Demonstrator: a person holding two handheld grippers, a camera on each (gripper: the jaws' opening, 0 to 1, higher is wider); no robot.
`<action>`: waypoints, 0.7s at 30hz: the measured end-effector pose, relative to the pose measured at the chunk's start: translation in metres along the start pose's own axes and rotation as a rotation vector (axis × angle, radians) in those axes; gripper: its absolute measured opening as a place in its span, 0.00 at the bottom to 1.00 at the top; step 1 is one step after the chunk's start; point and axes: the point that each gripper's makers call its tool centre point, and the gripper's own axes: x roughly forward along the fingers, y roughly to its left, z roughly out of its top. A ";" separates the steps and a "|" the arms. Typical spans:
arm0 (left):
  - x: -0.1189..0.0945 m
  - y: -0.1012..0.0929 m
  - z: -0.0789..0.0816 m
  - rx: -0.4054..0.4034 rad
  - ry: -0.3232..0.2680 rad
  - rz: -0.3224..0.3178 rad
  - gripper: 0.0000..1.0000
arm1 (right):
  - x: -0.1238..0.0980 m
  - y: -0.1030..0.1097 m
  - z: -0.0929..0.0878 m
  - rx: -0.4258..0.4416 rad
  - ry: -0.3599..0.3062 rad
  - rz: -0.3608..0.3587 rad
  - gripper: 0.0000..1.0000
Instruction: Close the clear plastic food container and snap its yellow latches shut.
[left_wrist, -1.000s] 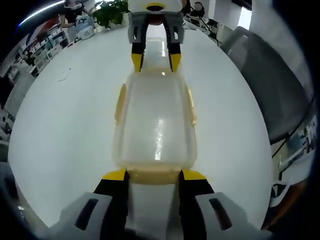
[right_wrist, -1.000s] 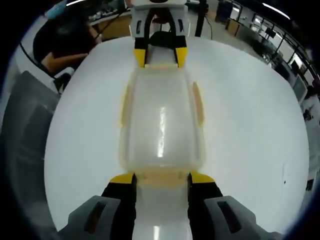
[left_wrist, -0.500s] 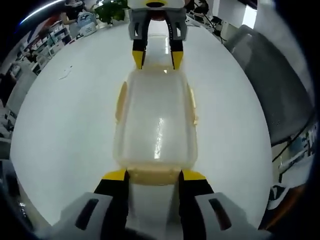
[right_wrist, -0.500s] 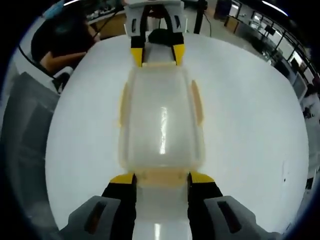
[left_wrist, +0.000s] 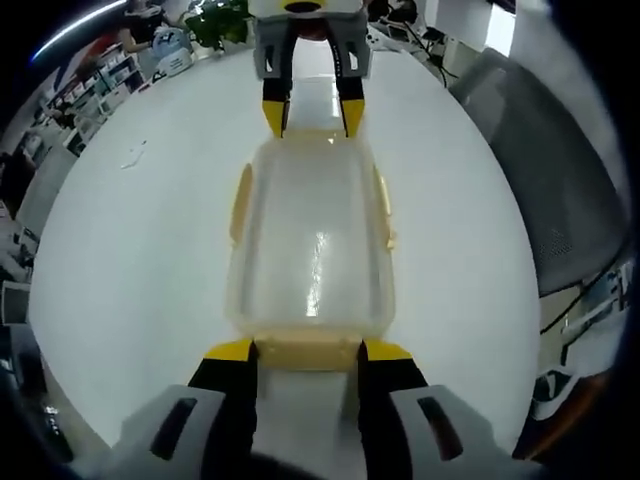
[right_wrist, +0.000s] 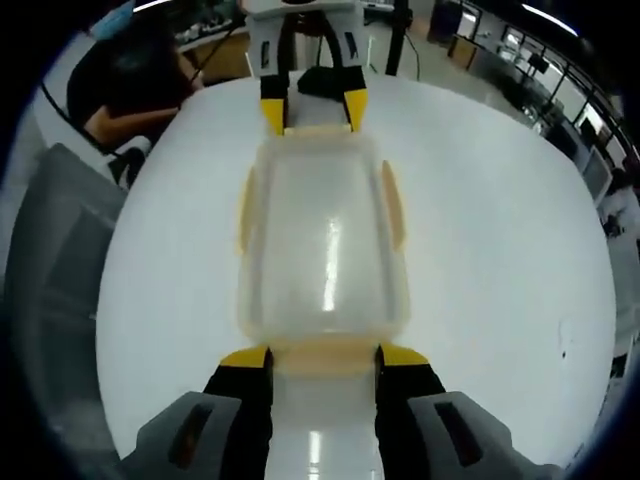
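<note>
A clear plastic container (left_wrist: 310, 240) with its lid on lies lengthwise on the round white table (left_wrist: 120, 280). Yellow side latches (left_wrist: 240, 200) lie flat against its long sides. My left gripper (left_wrist: 307, 350) is open, its jaws standing either side of the near yellow end latch (left_wrist: 305, 352). The right gripper (left_wrist: 312, 115) sits at the far end. In the right gripper view the same container (right_wrist: 322, 240) runs away from my right gripper (right_wrist: 323, 356), which is open around its own end latch (right_wrist: 322, 352), with the left gripper (right_wrist: 312, 110) opposite.
A grey chair (left_wrist: 560, 180) stands past the table edge, also the grey chair (right_wrist: 50, 260) in the right gripper view. A person (right_wrist: 120, 90) sits beyond the table. A small scrap (left_wrist: 130, 152) lies on the tabletop, and a plant (left_wrist: 220, 25) stands behind.
Both views have shifted slightly with the hands. The container and the jaws around its two end latches stand as before.
</note>
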 end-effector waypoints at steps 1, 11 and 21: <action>-0.001 0.001 0.001 0.001 0.003 0.002 0.39 | -0.001 0.000 0.000 -0.001 -0.002 -0.003 0.39; -0.012 0.001 0.016 0.019 0.007 0.018 0.39 | -0.014 0.000 -0.004 0.001 -0.010 -0.013 0.39; -0.019 0.001 0.027 0.037 0.010 0.027 0.39 | -0.028 0.002 -0.006 0.006 -0.025 -0.016 0.38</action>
